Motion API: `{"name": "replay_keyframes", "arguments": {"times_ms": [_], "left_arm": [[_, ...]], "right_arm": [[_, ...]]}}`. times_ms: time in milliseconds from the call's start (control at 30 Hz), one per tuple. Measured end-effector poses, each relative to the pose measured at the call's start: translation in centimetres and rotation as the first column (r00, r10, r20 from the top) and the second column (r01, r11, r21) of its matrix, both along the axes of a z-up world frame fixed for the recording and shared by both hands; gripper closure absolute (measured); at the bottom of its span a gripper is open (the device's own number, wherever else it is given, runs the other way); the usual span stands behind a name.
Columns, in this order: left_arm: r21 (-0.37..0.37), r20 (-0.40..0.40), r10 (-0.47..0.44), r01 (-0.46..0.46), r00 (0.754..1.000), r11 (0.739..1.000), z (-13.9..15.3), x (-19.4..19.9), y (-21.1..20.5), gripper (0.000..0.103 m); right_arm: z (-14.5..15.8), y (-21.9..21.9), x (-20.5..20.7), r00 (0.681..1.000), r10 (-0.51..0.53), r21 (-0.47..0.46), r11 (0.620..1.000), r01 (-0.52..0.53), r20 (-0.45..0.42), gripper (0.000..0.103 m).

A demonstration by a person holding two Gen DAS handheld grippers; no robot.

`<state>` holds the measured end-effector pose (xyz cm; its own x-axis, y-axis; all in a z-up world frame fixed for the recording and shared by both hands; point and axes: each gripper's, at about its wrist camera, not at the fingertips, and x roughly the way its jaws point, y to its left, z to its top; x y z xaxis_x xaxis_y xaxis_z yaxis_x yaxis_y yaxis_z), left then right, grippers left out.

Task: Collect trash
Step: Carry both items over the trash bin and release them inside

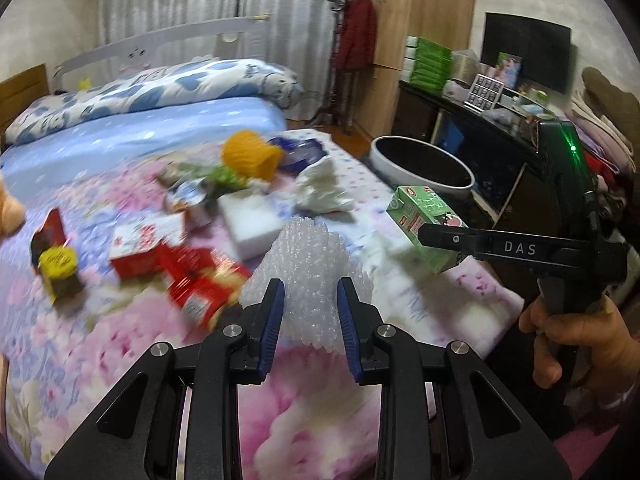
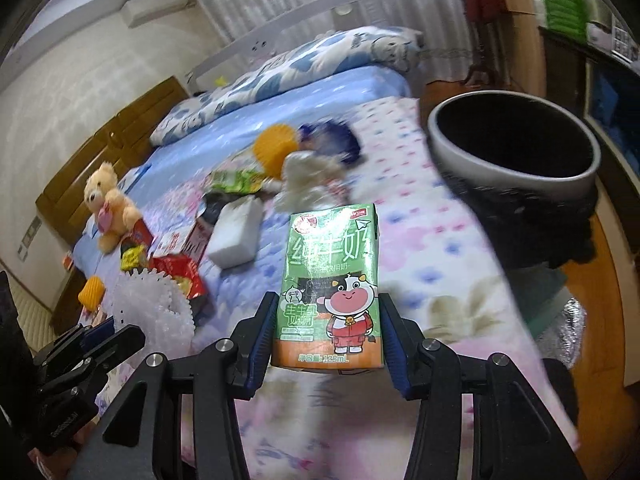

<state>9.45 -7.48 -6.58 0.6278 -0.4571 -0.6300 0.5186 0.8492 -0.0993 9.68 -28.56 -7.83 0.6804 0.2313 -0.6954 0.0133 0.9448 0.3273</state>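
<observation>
Left gripper clamped on white foam fruit-net sleeve; right gripper on green milk carton. Risk: soft foam could slip before the far-right white-rimmed bin.

Milk carton: green body, orange base band, cartoon cow in red, white lettering. Foam net: translucent white mesh. Both claws: black frames, blue pads. Bin: white outside, black inside. Bedspread: pink floral near edge, light blue further back, dotted strip by the bin. Quilt: white with blue patches. Teddy bear: cream. Snack wrapper: red. Yarn-like ball: orange-yellow. Sponge block: white.
</observation>
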Motion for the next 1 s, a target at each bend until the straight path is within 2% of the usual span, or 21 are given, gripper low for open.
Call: {"name": "replay_keyframes", "arguments": {"times_ms": [267,567,1000], "left_arm": [[0.004,0.026,-0.067,0.066,0.997,0.998,1.5,1.6,-4.5,0.077],[-0.003,0.015,-0.136,0.136,0.991,0.991,2.1,3.8,-9.5,0.077],[-0.026,-0.014,-0.155,0.154,0.988,0.988,2.7,8.5,-14.8,0.077]], "right_arm": [[1.4,-4.6,-0.8,0.997,-0.073,-0.004,0.997,0.073,0.036,0.054],[2.3,-9.3,-0.9,0.99,-0.132,-0.01,0.991,0.133,0.055,0.054],[3.1,-13.5,2.0,0.984,-0.172,0.007,0.985,0.172,0.042,0.054]]}}
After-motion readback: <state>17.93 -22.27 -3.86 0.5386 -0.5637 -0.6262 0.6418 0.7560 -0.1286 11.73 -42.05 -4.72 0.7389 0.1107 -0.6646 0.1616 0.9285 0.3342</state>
